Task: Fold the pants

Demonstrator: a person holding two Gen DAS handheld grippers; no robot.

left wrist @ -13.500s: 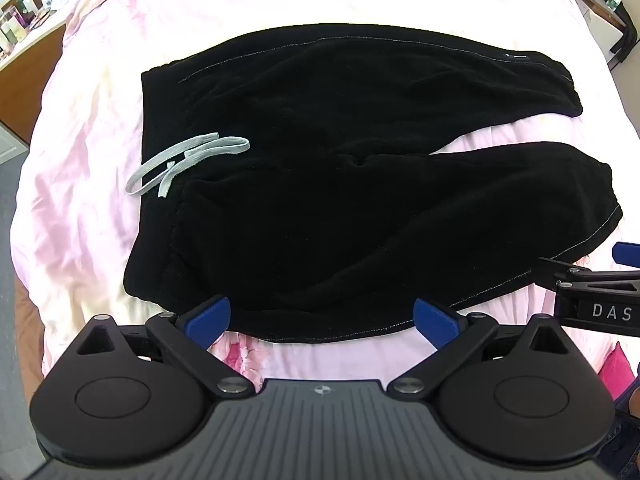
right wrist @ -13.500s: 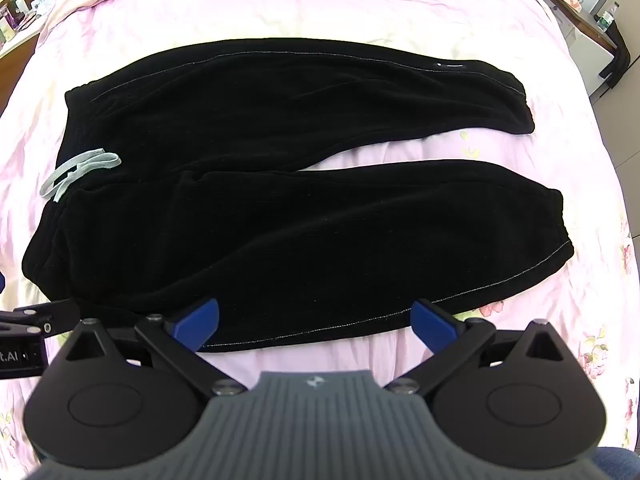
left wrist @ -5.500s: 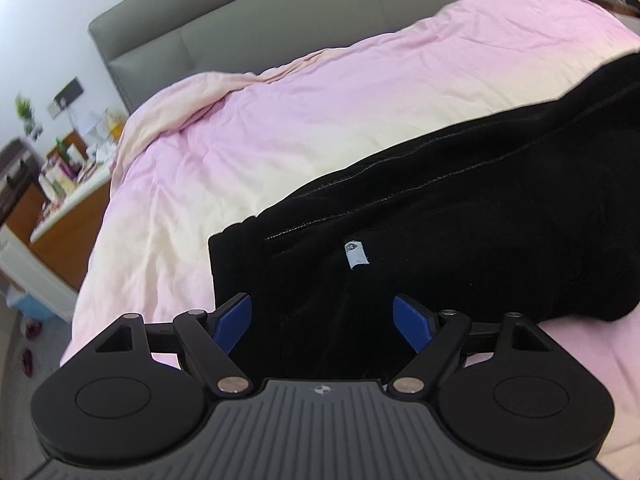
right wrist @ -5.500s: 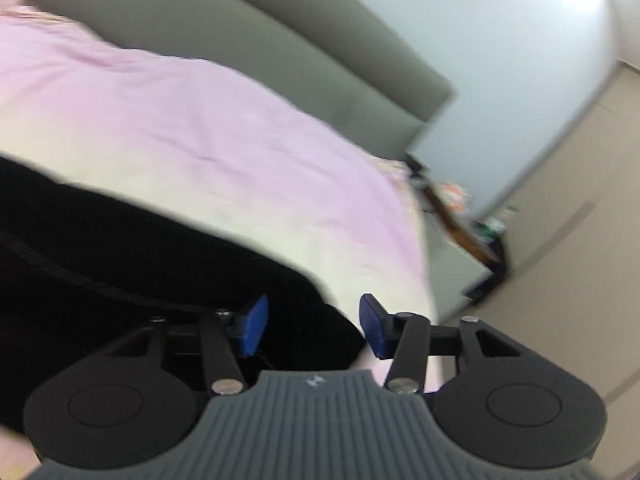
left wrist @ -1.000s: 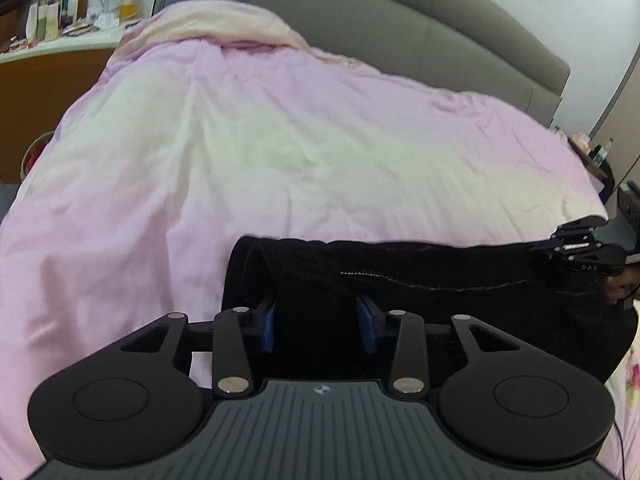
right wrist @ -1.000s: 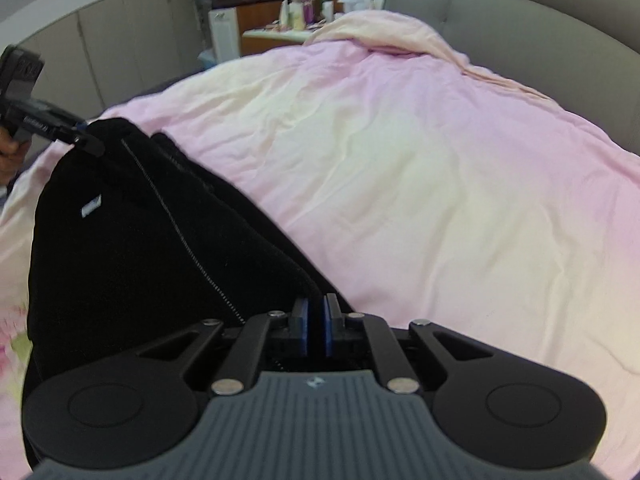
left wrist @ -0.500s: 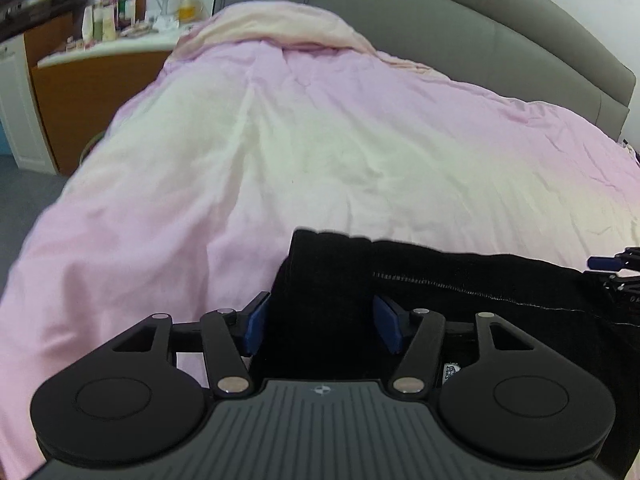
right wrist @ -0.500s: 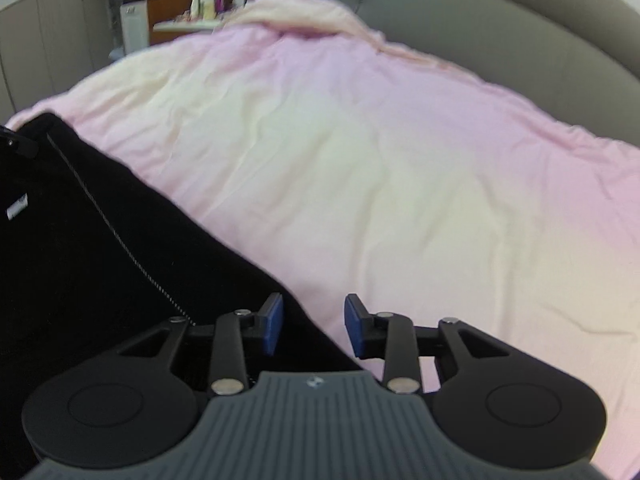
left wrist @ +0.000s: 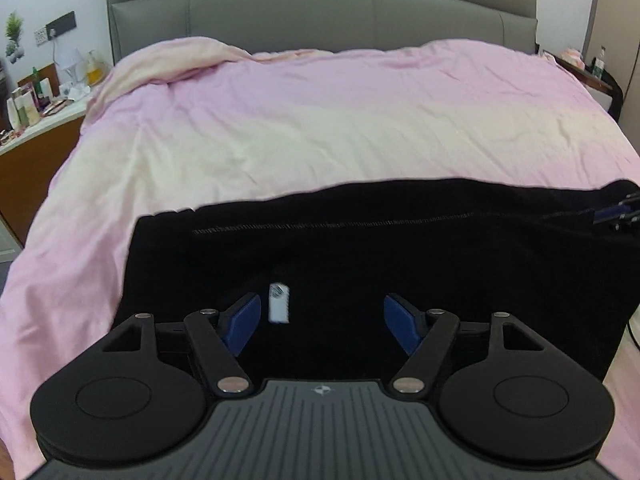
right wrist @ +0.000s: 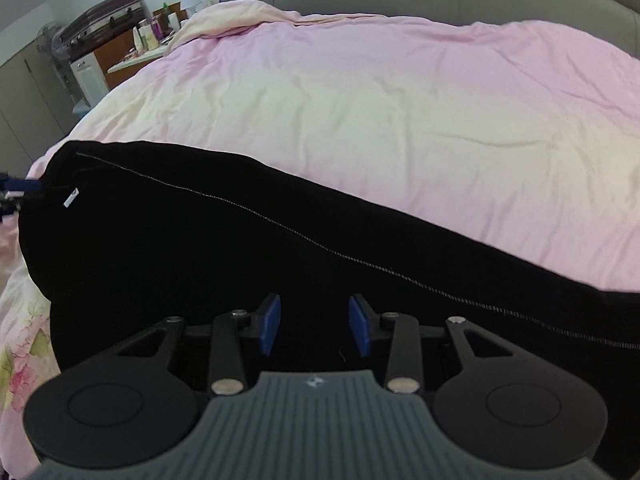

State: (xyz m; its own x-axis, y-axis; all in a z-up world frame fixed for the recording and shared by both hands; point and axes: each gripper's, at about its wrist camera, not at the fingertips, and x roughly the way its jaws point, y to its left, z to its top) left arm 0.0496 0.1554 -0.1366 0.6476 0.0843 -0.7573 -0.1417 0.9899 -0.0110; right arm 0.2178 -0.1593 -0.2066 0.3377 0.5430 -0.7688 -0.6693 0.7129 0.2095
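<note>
The black pants (left wrist: 360, 256) lie on the pink bed, folded lengthwise with one leg over the other; a pale seam line runs along the top. They also show in the right wrist view (right wrist: 200, 248). A small white label (left wrist: 279, 303) sits near the waist end. My left gripper (left wrist: 322, 322) is open just above the pants' left end, holding nothing. My right gripper (right wrist: 314, 322) is open over the other end, holding nothing. Its fingertips (left wrist: 616, 214) show at the far right of the left wrist view. The left gripper's blue tip (right wrist: 14, 186) shows at the left edge of the right wrist view.
The pink duvet (left wrist: 340, 120) covers the bed behind the pants, up to a grey headboard (left wrist: 320, 16). A wooden nightstand with bottles (left wrist: 36, 108) stands at the left. Another bedside stand (left wrist: 588, 76) is at the right. Floral sheet (right wrist: 20, 340) shows at the near edge.
Both grippers have opened and let go of the pants. Both have drawn back a little, and the pants now lie flat on the bed.
</note>
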